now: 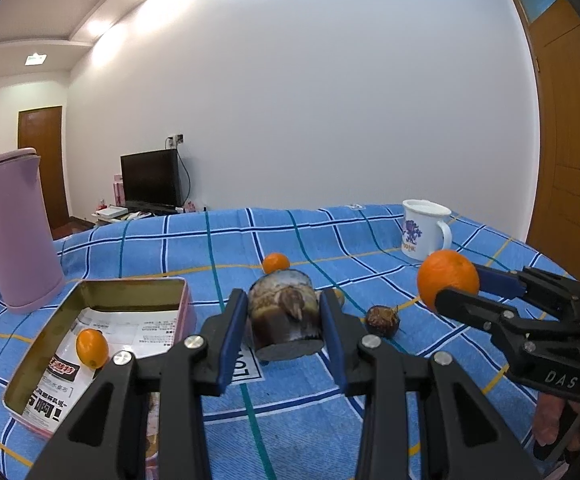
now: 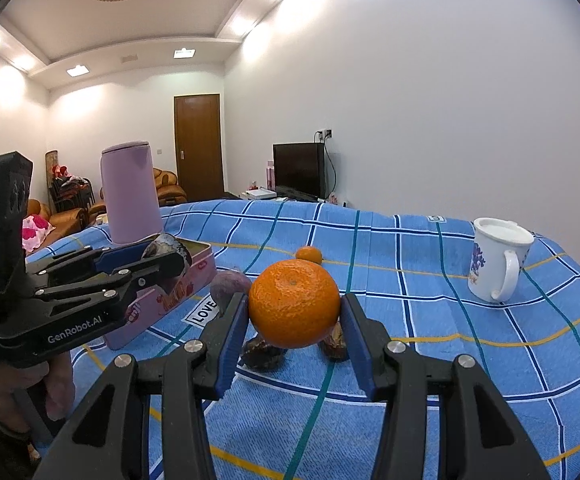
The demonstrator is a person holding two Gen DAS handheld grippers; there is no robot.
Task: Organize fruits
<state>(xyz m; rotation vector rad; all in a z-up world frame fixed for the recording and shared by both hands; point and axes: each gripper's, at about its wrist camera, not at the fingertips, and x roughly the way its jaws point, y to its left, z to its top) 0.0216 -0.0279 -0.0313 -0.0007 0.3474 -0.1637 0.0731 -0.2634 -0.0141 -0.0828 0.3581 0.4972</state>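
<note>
L gripper point(image 1: 283, 320) is pinching a brown cut stalk piece point(image 1: 283, 316), lifted right of the tin point(image 1: 89, 292). R gripper point(image 2: 294, 320) is pinching an orange point(image 2: 294, 303) above the blue cloth point(image 2: 430, 340), w/ wrinkled dark fruits point(image 2: 261, 354) lying just under.

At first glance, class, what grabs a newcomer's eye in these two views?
The big orange between the right hand-held gripper fingers, above the blue checked tablecloth. Next, the dark brown fruit in the left hand-held gripper, beside the open pink tin holding one small orange fruit.
</note>
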